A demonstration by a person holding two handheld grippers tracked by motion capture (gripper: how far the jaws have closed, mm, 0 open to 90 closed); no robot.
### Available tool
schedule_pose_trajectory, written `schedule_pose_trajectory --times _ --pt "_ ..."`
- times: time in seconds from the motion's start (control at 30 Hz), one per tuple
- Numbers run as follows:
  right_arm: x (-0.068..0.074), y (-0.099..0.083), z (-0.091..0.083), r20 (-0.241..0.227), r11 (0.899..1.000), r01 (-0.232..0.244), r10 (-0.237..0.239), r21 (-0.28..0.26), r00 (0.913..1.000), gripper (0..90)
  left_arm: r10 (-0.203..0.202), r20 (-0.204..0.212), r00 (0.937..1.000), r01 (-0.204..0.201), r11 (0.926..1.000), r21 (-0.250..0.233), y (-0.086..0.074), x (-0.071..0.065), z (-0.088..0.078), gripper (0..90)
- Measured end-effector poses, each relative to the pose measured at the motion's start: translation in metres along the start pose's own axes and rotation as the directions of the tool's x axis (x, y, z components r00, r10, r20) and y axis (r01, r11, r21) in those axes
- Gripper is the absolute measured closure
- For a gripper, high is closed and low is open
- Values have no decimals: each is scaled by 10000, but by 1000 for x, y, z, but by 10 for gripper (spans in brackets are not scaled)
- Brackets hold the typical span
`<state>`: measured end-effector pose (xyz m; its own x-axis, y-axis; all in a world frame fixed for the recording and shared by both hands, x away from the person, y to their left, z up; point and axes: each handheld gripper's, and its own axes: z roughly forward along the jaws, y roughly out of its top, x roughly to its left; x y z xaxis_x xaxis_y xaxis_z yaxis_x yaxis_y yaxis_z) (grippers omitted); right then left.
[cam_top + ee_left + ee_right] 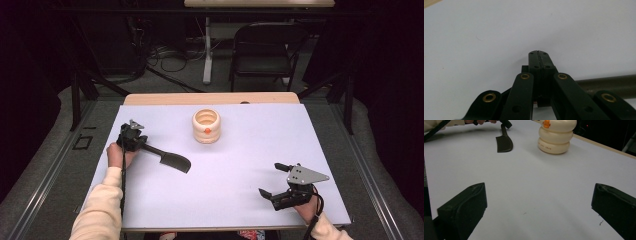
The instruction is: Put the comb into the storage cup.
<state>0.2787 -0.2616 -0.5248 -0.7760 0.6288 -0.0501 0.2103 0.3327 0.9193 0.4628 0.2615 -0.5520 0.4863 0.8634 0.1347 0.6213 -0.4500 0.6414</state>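
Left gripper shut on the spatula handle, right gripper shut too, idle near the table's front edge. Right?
Not quite: the right gripper is open; the right gripper view shows its jaws wide apart over bare table. The left gripper is shut on the spatula handle.

Dark spatula (167, 157) flat on white table; blade toward centre; handle clamped.

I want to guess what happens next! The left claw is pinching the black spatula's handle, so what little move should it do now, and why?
Probably lift the spatula a little. The left gripper is shut on its handle, while its blade lies flat on the table, apart from the cream holder.
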Motion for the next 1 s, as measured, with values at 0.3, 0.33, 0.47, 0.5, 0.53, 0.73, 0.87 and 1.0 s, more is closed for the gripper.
schedule_pose_trajectory --times 0.3,0.33,0.47,0.5,0.53,0.73,0.87,1.0 --pt "0 0 -1 14 10000 15 -15 18 10000 0 -129 -16 9999 130 9998 167 -3 -3 -5 900" --pt "0 0 -1 19 10000 20 -20 15 10000 0 -140 -28 9999 141 9996 251 -5 -3 -6 900" --pt "0 0 -1 32 10000 23 -23 33 10000 0 -114 -32 9999 115 9992 389 -8 -4 -10 900" --pt "0 0 0 24 10000 2 -2 40 10000 0 -106 -10 9999 106 9991 414 -9 -4 -10 900" --pt "0 0 0 24 10000 0 0 43 10000 0 -114 -48 9999 116 9990 437 -9 -5 -11 900" --pt "0 0 -1 44 10000 14 -15 49 10000 0 75 15 10000 -76 9978 661 -11 -7 -17 900" --pt "0 0 -1 60 10000 -1 1 65 10000 0 128 7 9999 -128 9971 744 -13 -10 -17 900" --pt "0 0 -1 57 10000 -30 30 76 10000 0 183 61 9998 -187 9959 880 -14 -13 -18 900"
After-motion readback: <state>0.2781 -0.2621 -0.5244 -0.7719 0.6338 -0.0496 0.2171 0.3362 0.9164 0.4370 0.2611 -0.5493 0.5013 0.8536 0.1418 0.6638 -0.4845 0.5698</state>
